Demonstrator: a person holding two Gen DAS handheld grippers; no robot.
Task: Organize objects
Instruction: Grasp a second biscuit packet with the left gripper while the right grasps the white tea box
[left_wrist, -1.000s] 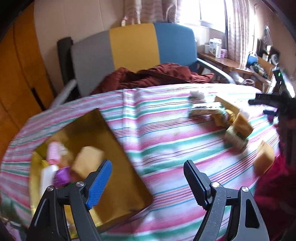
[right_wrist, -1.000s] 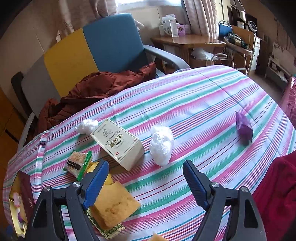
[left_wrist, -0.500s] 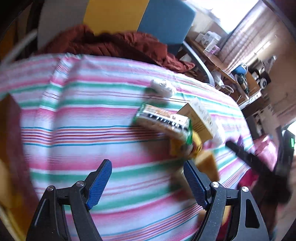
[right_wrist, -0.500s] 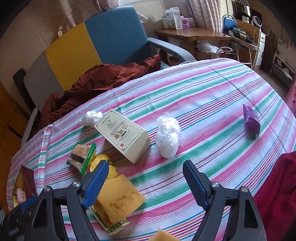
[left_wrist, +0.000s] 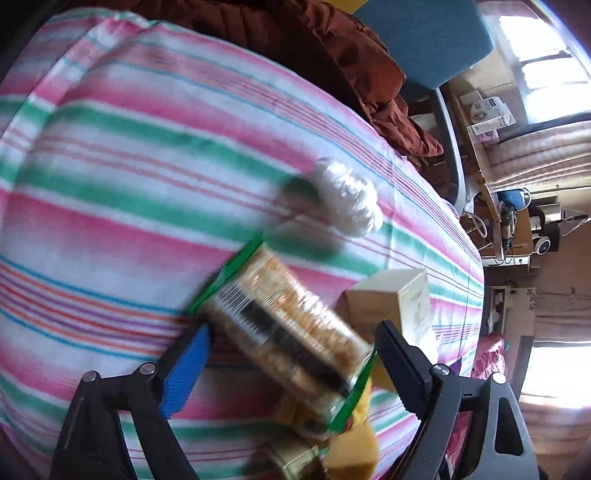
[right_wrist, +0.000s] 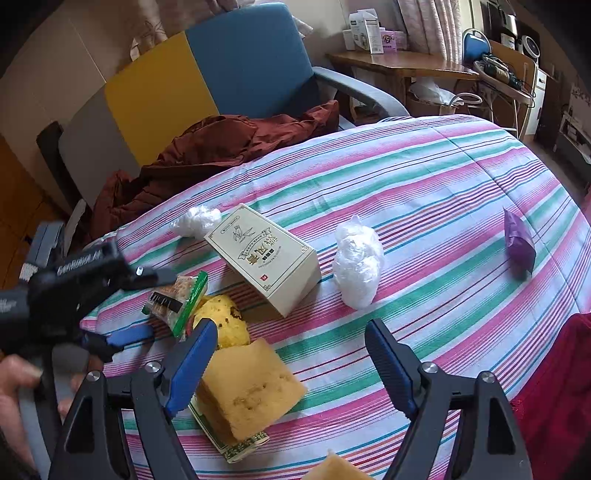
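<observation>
My left gripper (left_wrist: 291, 365) is open, its jaws on either side of a green-edged snack packet (left_wrist: 284, 332) lying on the striped tablecloth; in the right wrist view the left gripper (right_wrist: 147, 306) straddles the same packet (right_wrist: 177, 299). My right gripper (right_wrist: 291, 365) is open and empty, hovering above a yellow sponge (right_wrist: 247, 391) that lies on a small green-patterned box (right_wrist: 236, 446). A cream carton (right_wrist: 266, 258), a yellow bun (right_wrist: 221, 321), two white crumpled bags (right_wrist: 358, 266) (right_wrist: 195, 219) and a purple packet (right_wrist: 519, 242) lie on the cloth.
A chair with grey, yellow and blue back (right_wrist: 207, 74) holds a brown cloth (right_wrist: 221, 144) behind the table. A wooden side desk (right_wrist: 402, 66) with boxes stands at the far right. A red garment (right_wrist: 554, 387) lies at the table's right edge.
My left gripper swung right from the gold tray across the cloth and now straddles the snack packet. The right gripper stayed almost still, open.
</observation>
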